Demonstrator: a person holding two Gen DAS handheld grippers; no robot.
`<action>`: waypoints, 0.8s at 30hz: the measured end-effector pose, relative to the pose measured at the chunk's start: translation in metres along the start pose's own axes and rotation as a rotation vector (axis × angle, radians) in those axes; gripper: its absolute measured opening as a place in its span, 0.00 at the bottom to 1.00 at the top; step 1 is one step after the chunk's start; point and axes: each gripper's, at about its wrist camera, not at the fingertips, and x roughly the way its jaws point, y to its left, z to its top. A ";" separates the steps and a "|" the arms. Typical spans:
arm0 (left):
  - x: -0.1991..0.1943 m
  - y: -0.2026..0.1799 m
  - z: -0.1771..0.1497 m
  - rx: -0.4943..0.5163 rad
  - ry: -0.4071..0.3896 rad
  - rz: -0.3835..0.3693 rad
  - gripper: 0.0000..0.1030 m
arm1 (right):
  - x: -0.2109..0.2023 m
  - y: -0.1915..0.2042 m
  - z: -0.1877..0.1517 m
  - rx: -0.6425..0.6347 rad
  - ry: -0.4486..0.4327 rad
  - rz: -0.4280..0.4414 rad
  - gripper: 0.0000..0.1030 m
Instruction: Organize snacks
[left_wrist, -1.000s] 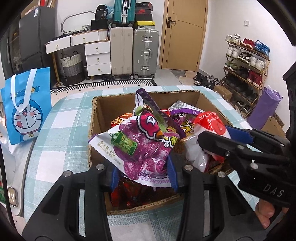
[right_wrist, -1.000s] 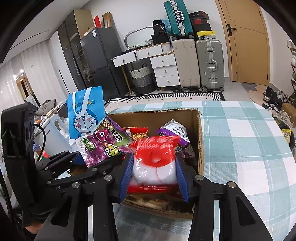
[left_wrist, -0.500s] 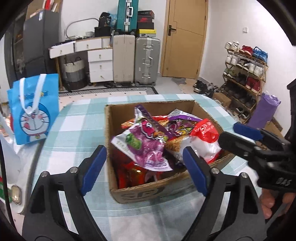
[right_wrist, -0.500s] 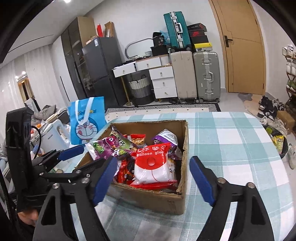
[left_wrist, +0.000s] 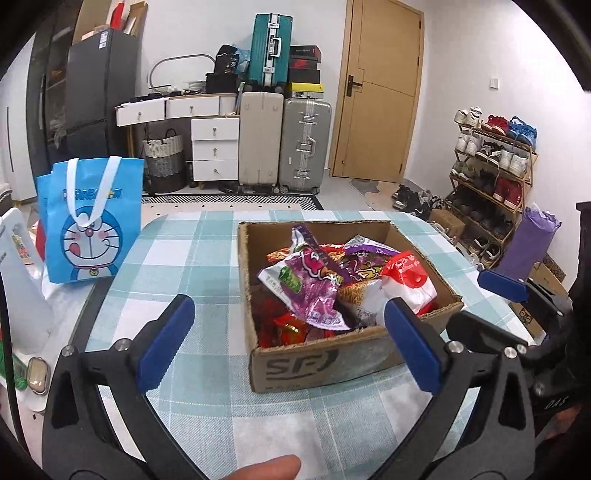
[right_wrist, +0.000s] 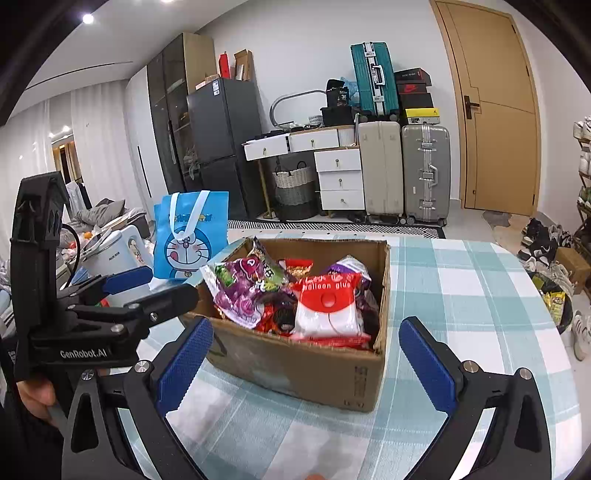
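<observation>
A cardboard box (left_wrist: 314, 365) (right_wrist: 295, 365) full of snack packets stands on the checked tablecloth. On top of the pile lie a purple snack bag (left_wrist: 310, 284) (right_wrist: 240, 284) and a red-and-white bag (left_wrist: 410, 280) (right_wrist: 327, 310). My left gripper (left_wrist: 288, 301) hovers in front of the box, its jaws opening wide with nothing gripped between them. My right gripper (right_wrist: 306, 321) is likewise back from the box's near corner, jaws opening and empty. Each gripper shows in the other's view: the right gripper (left_wrist: 484, 302) at the right, the left gripper (right_wrist: 155, 284) at the left.
A blue cartoon gift bag (left_wrist: 92, 221) (right_wrist: 190, 232) stands left of the box near the table's edge. A white kettle (right_wrist: 118, 254) sits beyond it. Checked cloth (left_wrist: 184, 258) stretches around the box. Suitcases, drawers and a shoe rack line the far walls.
Both grippers let go of their bags, the left the purple one, the right the red-and-white one. Both opened wide and drew back from the box; the bags now lie in it.
</observation>
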 end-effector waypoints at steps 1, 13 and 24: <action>-0.003 0.000 -0.003 -0.002 -0.003 -0.002 1.00 | -0.002 0.001 -0.002 -0.001 -0.003 -0.001 0.99; -0.019 0.007 -0.041 0.008 -0.024 0.010 1.00 | -0.030 -0.001 -0.030 0.005 -0.068 -0.014 0.99; -0.029 0.009 -0.076 0.040 -0.044 0.038 1.00 | -0.047 0.000 -0.054 -0.009 -0.134 -0.020 0.99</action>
